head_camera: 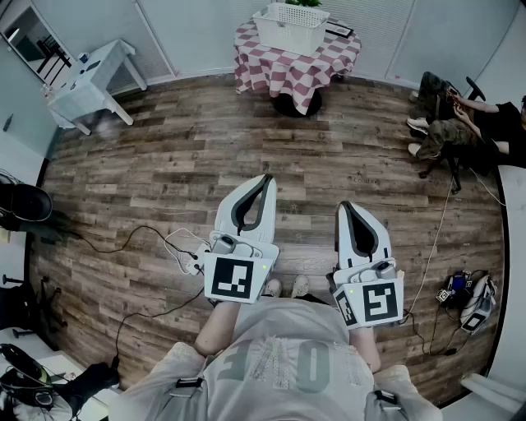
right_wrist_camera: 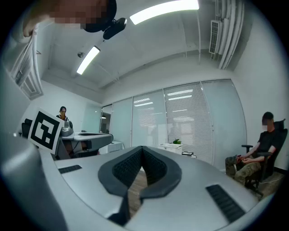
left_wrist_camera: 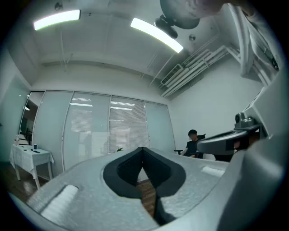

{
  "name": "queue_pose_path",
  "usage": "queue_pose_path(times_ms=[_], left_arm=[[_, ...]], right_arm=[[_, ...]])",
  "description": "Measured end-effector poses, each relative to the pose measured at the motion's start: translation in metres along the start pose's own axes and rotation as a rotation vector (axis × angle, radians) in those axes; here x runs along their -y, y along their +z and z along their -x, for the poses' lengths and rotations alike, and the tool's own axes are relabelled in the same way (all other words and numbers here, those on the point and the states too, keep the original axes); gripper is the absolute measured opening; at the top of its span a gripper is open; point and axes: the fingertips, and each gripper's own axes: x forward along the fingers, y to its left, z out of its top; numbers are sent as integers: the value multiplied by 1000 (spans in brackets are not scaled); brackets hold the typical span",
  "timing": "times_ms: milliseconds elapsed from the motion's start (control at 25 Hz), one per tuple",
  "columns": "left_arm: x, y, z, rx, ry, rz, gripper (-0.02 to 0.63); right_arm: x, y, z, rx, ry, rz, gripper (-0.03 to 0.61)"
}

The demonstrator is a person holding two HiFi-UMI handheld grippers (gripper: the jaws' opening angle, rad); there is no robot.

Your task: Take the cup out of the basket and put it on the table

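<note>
Left tool (head_camera: 267,178) closed, empty, low over wood floor (head_camera: 164,156). Right tool (head_camera: 344,205) closed, empty, beside it. White basket (head_camera: 289,31) on checkered counter (head_camera: 283,72), well apart from both tools. Cup unseen, perhaps inside basket.

Office: glass partitions (right_wrist_camera: 121,128), blinds (right_wrist_camera: 185,118), ceiling strip lights (right_wrist_camera: 165,10).

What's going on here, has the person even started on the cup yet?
Not really. The person stands on the wood floor, well short of the round checkered table, holding the left claw and right claw out in front. Both are shut with nothing between them. The white basket sits on that table across the room, and no cup can be made out from here. A seated person is off to the right.
</note>
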Motion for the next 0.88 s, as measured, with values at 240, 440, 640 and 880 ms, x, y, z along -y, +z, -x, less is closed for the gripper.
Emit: queue_pose_path(times_ms=[240, 440, 640, 880], left_arm=[[0, -5, 3, 5, 15, 14, 3], [-3, -12, 2, -16, 42, 6, 3], [6, -12, -7, -9, 54, -17, 3], [25, -14, -17, -2, 51, -22, 3]], right_arm=[[-1, -7, -4, -2, 13, -8, 8], [7, -12, -3, 0, -2, -29, 8], [28, -22, 5, -9, -37, -25, 9], [50, -36, 12, -2, -25, -88, 9]])
